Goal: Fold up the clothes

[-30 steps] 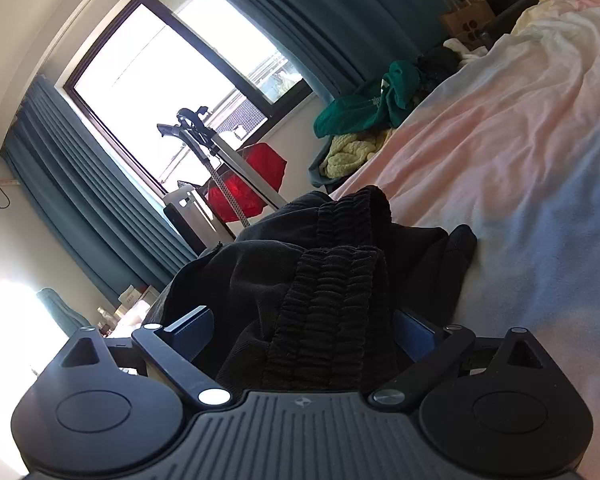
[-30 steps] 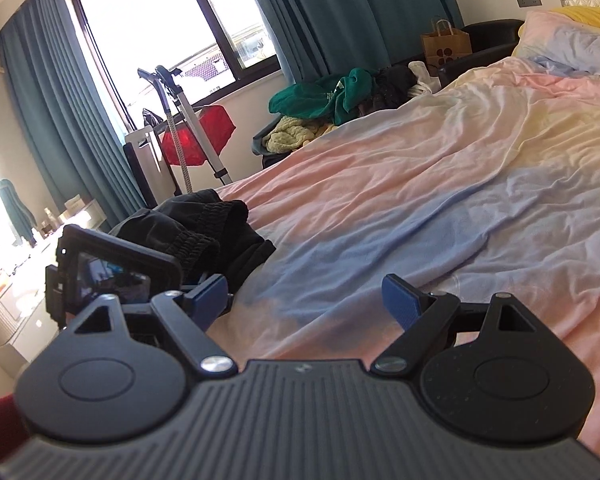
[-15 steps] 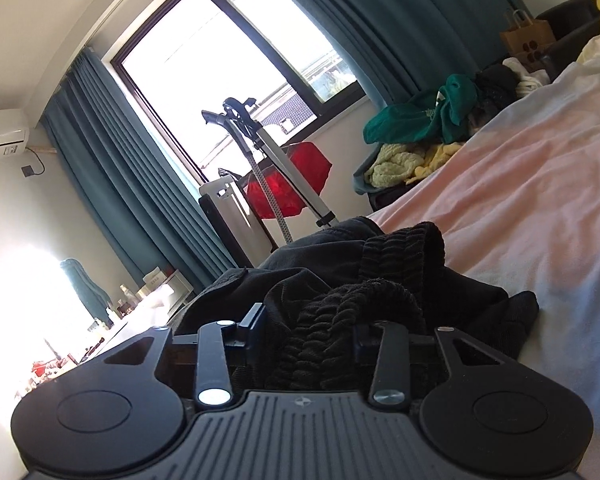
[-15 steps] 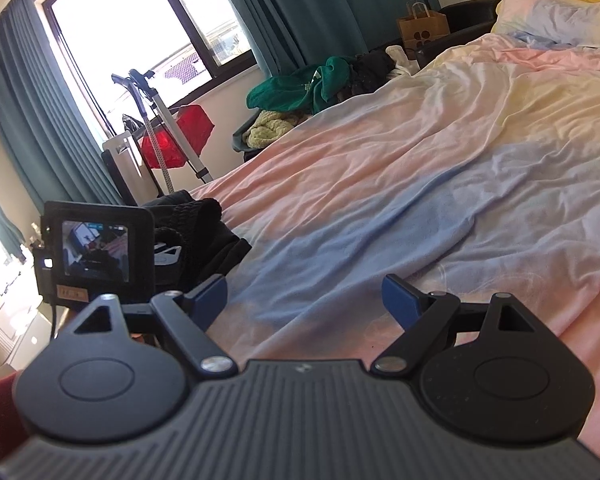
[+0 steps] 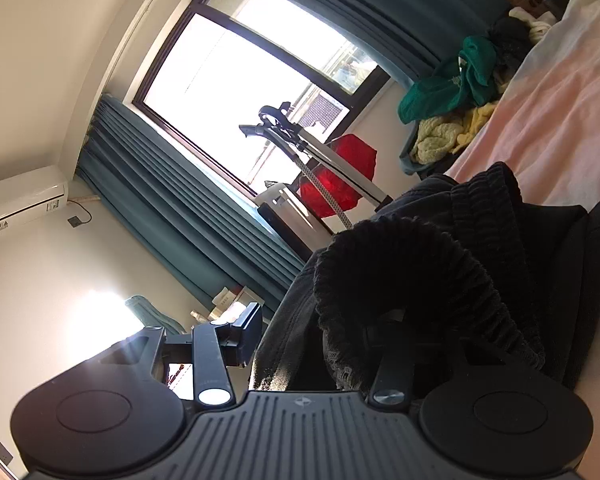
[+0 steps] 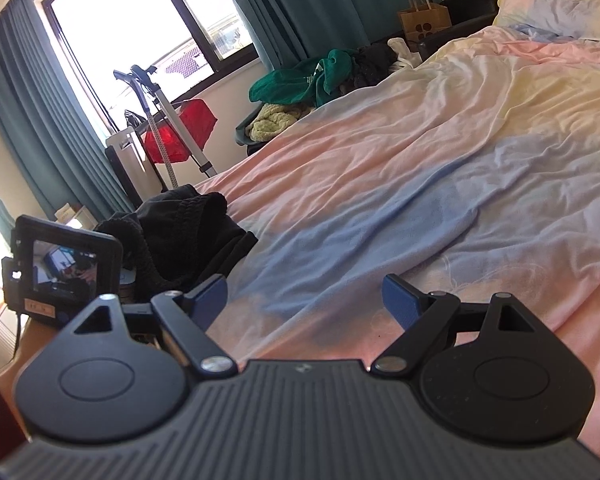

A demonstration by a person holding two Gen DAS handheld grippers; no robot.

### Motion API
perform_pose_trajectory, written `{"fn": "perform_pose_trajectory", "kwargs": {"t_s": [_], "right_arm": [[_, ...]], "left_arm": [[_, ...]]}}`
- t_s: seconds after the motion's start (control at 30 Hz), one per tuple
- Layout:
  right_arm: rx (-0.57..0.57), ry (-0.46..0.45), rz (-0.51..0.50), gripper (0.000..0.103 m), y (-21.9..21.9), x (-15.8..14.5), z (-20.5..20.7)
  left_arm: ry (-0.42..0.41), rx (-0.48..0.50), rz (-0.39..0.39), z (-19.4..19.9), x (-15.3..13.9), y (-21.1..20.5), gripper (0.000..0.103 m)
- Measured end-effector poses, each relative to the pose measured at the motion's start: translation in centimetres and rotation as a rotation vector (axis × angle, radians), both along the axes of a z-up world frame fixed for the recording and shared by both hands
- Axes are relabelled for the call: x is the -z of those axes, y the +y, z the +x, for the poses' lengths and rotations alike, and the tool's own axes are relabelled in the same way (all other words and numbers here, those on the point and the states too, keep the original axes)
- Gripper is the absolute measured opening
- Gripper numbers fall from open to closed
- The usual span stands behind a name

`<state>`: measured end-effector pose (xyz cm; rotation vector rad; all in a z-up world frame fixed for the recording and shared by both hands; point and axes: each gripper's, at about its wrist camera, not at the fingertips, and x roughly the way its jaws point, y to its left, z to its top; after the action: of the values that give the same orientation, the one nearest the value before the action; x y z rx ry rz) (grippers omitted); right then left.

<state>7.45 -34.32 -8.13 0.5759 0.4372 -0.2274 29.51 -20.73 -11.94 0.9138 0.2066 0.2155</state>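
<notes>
A black garment with a ribbed elastic waistband [image 5: 440, 264] lies crumpled at the edge of the bed. My left gripper [image 5: 308, 340] is shut on the waistband, which bulges up over the fingers and hides the right one. In the right wrist view the same black garment [image 6: 188, 236] sits at the left, with the left gripper's camera unit [image 6: 64, 268] beside it. My right gripper [image 6: 304, 300] is open and empty, low over the pastel bedsheet [image 6: 420, 184], to the right of the garment.
A pile of green and yellow clothes [image 6: 300, 88] lies on a chair beyond the bed. A garment steamer with a red bag [image 6: 172, 132] stands by the window. A pillow [image 6: 560, 8] and a paper bag [image 6: 424, 20] are at the far end.
My left gripper closed on the black waistband and has lifted and tilted, bunching it up. My right gripper stayed open and shifted slightly over the sheet.
</notes>
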Motion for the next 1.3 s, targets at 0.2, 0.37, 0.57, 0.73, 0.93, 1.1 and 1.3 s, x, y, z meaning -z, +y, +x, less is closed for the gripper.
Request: {"fn": "perform_pose_trajectory", "kwargs": {"t_s": [0.2,0.37,0.57,0.73,0.93,1.1,1.3], "right_arm": [[0.001,0.023,-0.019,0.086,0.3,0.8,0.7],[-0.020,0.038,-0.034,0.086,1.0,1.5,1.7],[-0.031,0.004,-0.090,0.086,1.9,1.1,1.3],[-0.018,-0.025,-0.160,0.086,2.6,0.4,0.8],[-0.091,-0.071,-0.260,0.086,5.2,-0.8,0.0],[-0.162,-0.133,-0.298,0.086,7.3,-2.4,-2.0],[-0.256,-0.153,-0.371,0.086,10.0,-2.9,-2.9]], "left_arm": [[0.031,0.033,-0.119,1.2,-0.5,-0.6,0.013],[-0.013,0.115,-0.189,-0.8,-2.6,-0.3,0.010],[-0.070,0.133,-0.410,-6.6,-8.1,5.0,0.008],[-0.130,0.136,-0.545,-13.2,-13.0,11.6,0.007],[-0.165,0.185,-0.617,-21.6,-17.1,18.0,0.006],[-0.164,0.151,-0.720,-28.0,-16.9,23.8,0.007],[-0.053,-0.031,-0.780,-27.2,-12.2,30.8,0.007]]}}
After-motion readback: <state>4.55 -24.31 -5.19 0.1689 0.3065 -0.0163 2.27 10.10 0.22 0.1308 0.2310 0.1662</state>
